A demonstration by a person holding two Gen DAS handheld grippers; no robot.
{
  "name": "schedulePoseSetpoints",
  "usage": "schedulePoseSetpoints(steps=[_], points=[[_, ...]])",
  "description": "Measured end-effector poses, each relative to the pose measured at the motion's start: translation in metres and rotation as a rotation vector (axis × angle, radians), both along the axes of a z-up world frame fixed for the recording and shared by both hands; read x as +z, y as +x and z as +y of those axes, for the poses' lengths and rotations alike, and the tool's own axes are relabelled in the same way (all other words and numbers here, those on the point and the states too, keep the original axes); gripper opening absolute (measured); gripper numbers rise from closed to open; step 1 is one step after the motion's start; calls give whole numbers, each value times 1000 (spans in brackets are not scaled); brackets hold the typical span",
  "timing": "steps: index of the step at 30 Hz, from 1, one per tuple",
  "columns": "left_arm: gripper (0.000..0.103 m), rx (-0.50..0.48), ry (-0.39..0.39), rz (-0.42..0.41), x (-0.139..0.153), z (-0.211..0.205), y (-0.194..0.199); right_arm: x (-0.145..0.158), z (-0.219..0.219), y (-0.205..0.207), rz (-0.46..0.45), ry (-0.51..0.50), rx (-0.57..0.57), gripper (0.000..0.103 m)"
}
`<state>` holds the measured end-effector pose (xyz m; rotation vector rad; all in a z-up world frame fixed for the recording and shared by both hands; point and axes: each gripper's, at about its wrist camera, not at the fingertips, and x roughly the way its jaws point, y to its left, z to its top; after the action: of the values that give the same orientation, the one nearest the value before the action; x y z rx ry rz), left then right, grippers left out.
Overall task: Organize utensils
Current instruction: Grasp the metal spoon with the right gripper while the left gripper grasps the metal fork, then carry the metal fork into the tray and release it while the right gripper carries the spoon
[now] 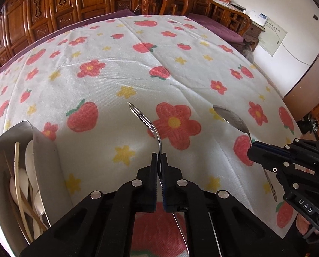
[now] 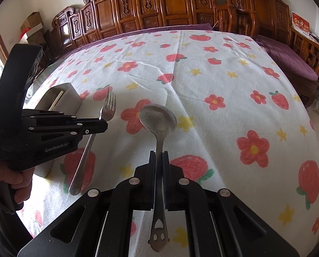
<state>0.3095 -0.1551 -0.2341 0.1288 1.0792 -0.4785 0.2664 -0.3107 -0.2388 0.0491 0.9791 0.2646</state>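
left wrist view: my left gripper (image 1: 158,156) clenches the fork (image 1: 145,121), right gripper (image 2: 158,154) the spoon (image 2: 158,120); next, into the steel holder (image 1: 45,160) at the tabletop's left edge.

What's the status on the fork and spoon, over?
Left gripper shut on fork. Right gripper shut on spoon. Both lifted off the tablecloth. Metal holder at left, already holding utensils; path looks clear.
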Motion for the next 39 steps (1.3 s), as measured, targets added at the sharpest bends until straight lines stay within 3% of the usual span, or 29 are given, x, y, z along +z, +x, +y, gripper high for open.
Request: schedulePoseSetpoints(steps=[10, 24, 31, 39], points=[[2, 22, -50, -82, 53, 24, -15, 24, 23, -8, -45, 15, 32, 7], [2, 131, -72, -184, 110, 100, -37, 60, 78, -14, -107, 27, 105, 7], [2, 205, -47, -190, 110, 148, -43, 67, 108, -15, -116, 35, 143, 7], [2, 257, -5, -136, 75, 175, -37, 72, 128, -16, -121, 28, 175, 7]])
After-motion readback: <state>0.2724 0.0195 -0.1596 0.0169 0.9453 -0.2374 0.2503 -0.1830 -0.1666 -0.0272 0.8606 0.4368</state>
